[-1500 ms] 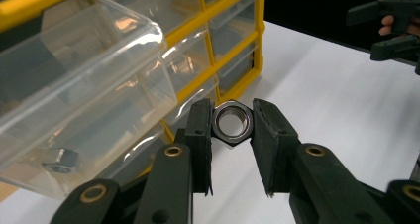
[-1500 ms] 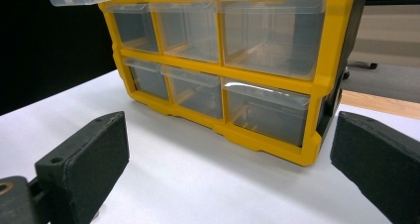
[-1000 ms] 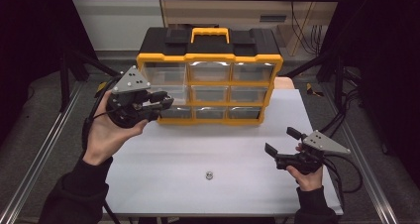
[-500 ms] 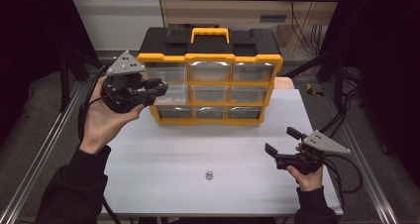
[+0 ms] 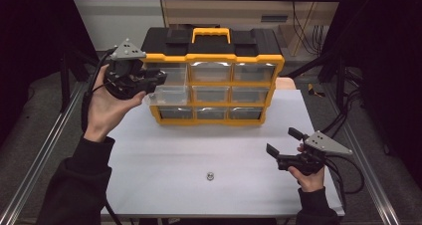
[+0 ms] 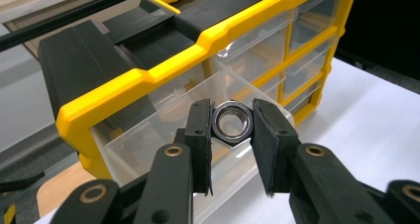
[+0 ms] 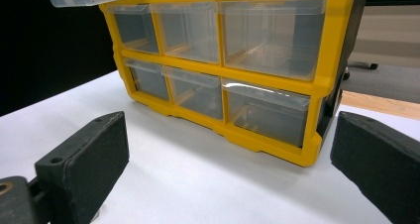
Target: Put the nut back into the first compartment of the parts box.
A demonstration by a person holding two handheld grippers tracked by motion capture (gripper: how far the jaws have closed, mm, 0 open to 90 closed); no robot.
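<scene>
Left tool (image 6: 232, 130) is clamped on a steel hex nut (image 6: 233, 122), held just above the pulled-out top-left drawer (image 5: 169, 88) of the yellow-and-black organizer (image 5: 214, 60). Farther right, a second small nut (image 5: 210, 175) lies on the white counter (image 5: 164, 155). Right tool (image 5: 281, 142) is held low over the counter, jaws wide apart, nothing between them.

I count two nuts (image 6: 233, 127) (image 5: 210, 175) (one between my left tongs), one organizer (image 5: 214, 60) and nine drawers (image 5: 171, 85).
</scene>
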